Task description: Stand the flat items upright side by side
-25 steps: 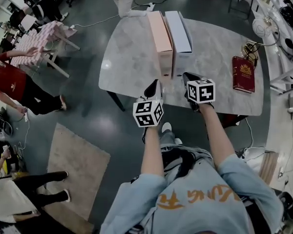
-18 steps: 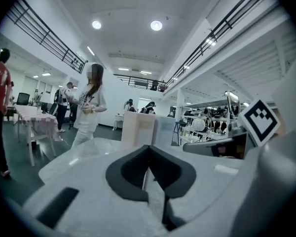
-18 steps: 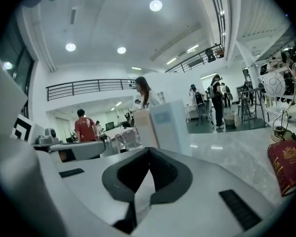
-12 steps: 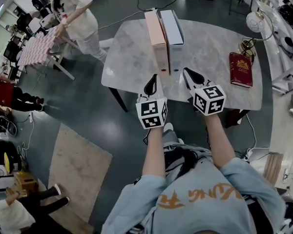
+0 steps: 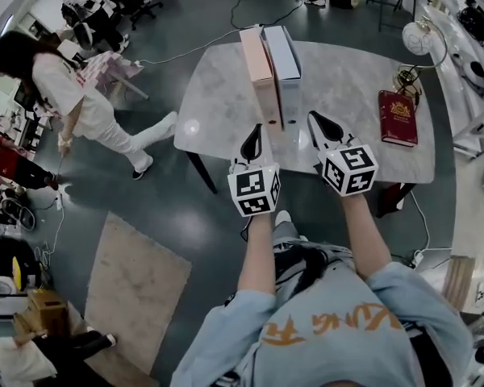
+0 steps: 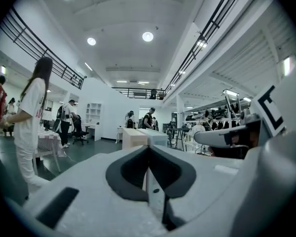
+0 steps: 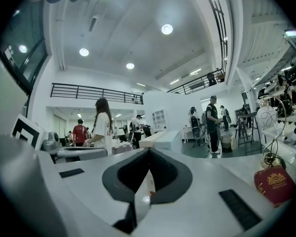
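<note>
Two flat boxes stand upright side by side on the marble table (image 5: pixel 218 95): a pink box (image 5: pixel 256 64) on the left and a grey-white box (image 5: pixel 283 52) against its right side. Both grippers hover at the table's near edge, short of the boxes' near ends. My left gripper (image 5: pixel 252 135) is shut and empty, and so is my right gripper (image 5: pixel 319 126). In the left gripper view the left gripper (image 6: pixel 149 148) points level at the pink box (image 6: pixel 133 137) and the grey-white box (image 6: pixel 157 138). The right gripper (image 7: pixel 149 151) also points level, toward both boxes (image 7: pixel 162 139).
A red book (image 5: pixel 399 118) lies flat at the table's right, also the red book (image 7: pixel 274 183) in the right gripper view. A small gold object (image 5: pixel 408 79) and a white lamp (image 5: pixel 419 35) stand behind it. A person in white (image 5: pixel 81 107) walks on the floor to the left.
Both grippers have risen and drawn back a little from the boxes, staying shut. The person in white has walked from beside the table's far end to the left of the view.
</note>
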Tool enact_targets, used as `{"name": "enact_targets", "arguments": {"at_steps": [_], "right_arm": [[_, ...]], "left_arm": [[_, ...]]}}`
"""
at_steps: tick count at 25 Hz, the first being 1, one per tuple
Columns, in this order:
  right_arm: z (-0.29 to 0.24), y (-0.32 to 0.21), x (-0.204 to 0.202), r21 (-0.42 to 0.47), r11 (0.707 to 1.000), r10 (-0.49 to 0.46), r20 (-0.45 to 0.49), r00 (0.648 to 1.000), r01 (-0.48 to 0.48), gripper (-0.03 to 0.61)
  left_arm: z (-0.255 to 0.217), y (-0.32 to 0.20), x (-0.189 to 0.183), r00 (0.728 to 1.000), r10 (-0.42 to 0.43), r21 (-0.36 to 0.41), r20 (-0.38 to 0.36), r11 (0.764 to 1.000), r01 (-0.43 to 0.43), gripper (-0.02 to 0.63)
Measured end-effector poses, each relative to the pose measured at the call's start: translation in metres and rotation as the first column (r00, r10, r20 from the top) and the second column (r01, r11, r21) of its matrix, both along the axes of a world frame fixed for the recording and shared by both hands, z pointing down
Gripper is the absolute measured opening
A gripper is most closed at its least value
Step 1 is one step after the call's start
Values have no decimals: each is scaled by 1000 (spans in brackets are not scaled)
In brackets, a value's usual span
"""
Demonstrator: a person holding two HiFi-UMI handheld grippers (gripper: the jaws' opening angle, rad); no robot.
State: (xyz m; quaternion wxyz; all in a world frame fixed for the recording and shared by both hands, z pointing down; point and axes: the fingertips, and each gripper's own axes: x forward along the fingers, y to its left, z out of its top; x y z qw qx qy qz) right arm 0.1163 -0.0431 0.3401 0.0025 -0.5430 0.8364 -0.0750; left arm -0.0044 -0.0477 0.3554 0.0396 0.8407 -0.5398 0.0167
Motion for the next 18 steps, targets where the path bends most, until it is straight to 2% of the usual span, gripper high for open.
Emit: {"name": "enact_targets", "arguments": {"at_steps": [5, 18], "right_arm": [[-6, 0, 2, 33, 999, 4, -36, 999, -3, 2], [-14, 3, 7, 61, 998, 11, -59, 998, -7, 2]], "left_arm": [[-5, -3, -1, 1000, -11, 16, 9, 1000, 11, 12], [-13, -5, 3, 999, -3, 37, 33, 999, 2, 12]]}}
